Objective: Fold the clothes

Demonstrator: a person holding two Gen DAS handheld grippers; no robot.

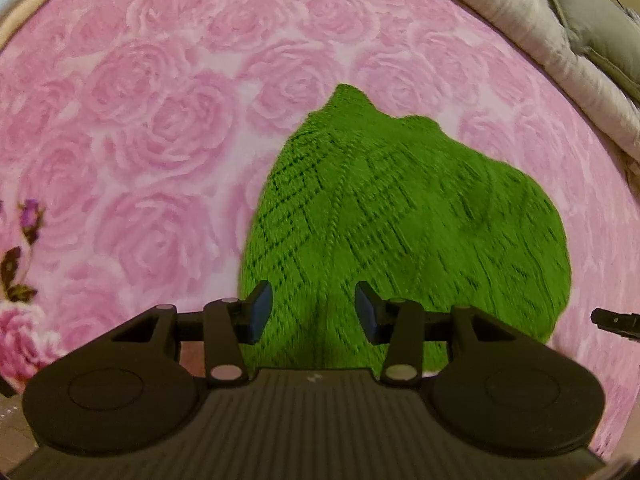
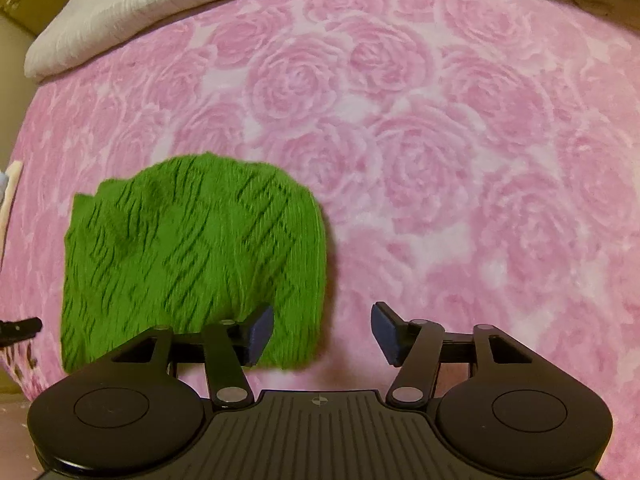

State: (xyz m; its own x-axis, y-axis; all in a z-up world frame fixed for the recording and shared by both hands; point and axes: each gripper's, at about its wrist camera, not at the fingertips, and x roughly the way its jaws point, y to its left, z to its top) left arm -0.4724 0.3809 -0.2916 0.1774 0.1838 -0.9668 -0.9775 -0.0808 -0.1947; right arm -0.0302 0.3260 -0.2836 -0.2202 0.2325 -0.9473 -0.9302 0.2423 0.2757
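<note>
The green knitted garment (image 1: 400, 216) is coarse yarn, matt and rough, with an openwork diamond pattern showing dark gaps between the stitches. It lies on a pink rose-print blanket (image 1: 160, 140) that looks soft, fleecy and matt. Along the far edge a pale quilted cover (image 2: 160, 4) is ribbed cloth with fine stitched lines. The left gripper (image 1: 314, 314) and right gripper (image 2: 322, 332) are matt black plastic with ridged housings, dull silver metal pivot pins, and fingers faced with blue pads (image 1: 262, 308) of slightly textured finish.

Before me: bed under pink rose-print blanket (image 1: 168, 128). Green knitted garment (image 1: 400, 216) lies folded on blanket, near my edge. Cream quilted cover (image 2: 168, 4) bunched along far side.
</note>
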